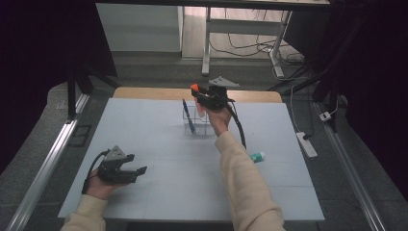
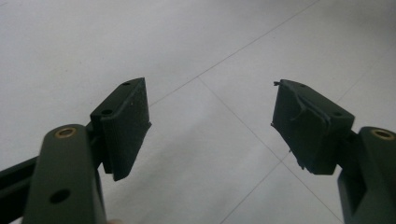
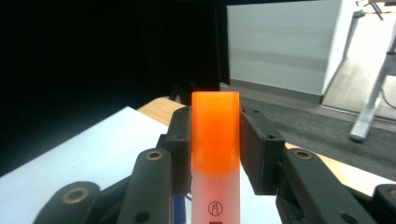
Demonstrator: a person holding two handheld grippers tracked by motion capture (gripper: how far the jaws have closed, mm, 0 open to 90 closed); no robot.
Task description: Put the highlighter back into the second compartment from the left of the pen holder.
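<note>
An orange-capped highlighter (image 3: 215,140) with a white body stands upright between the pads of my right gripper (image 3: 215,133), which touch it on both sides. In the high view that right gripper (image 1: 199,94) hovers at the far middle of the table, with the highlighter's orange cap (image 1: 194,87) sticking out at its left. It hangs just above a clear organizer (image 1: 203,126), in which a blue pen (image 1: 188,115) leans. My left gripper (image 1: 139,172) rests low at the near left, and its jaws stand wide apart. Between them, the left gripper (image 2: 210,126) has nothing but bare white table.
A white mat (image 1: 144,139) covers the table, and a wooden edge (image 1: 144,93) shows at the back. A small white tube with a teal cap (image 1: 257,156) lies right of my right forearm. A power strip (image 1: 307,144) and cables lie on the floor at the right.
</note>
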